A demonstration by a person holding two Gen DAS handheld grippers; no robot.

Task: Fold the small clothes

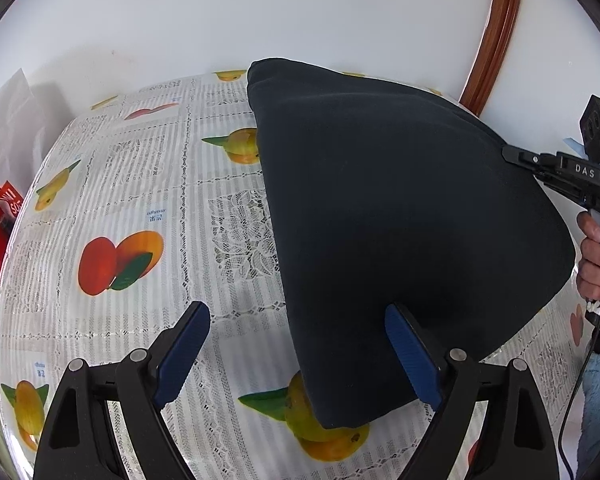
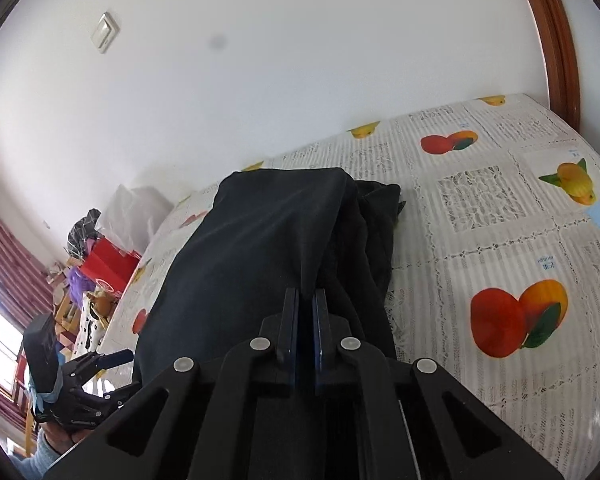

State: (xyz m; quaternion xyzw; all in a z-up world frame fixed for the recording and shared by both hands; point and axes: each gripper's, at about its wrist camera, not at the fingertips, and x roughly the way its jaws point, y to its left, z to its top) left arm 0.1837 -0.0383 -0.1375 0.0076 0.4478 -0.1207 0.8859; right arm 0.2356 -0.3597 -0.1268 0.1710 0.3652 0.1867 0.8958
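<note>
A dark navy garment [image 1: 400, 220] is lifted into a taut sheet above the table, with its far end resting on the cloth. My right gripper [image 2: 306, 300] is shut on the garment's [image 2: 252, 248] near edge, and a fold of it is pinched between the blue pads. In the left wrist view that right gripper [image 1: 512, 154] clamps the cloth's right edge. My left gripper [image 1: 300, 344] stands open at the garment's lower corner. Its right finger [image 1: 410, 352] is in front of the cloth and its left finger [image 1: 188, 344] is over the bare table. The left gripper [image 2: 112, 360] also shows at the lower left of the right wrist view.
The table wears a lace-pattern plastic cloth [image 1: 148, 208] printed with fruit. Red bags [image 1: 0, 216] and a white plastic bag [image 2: 136, 212] stand off its left end. A wooden door frame [image 1: 496, 32] runs up the white wall. A person's hand [image 1: 596, 256] holds the right gripper's handle.
</note>
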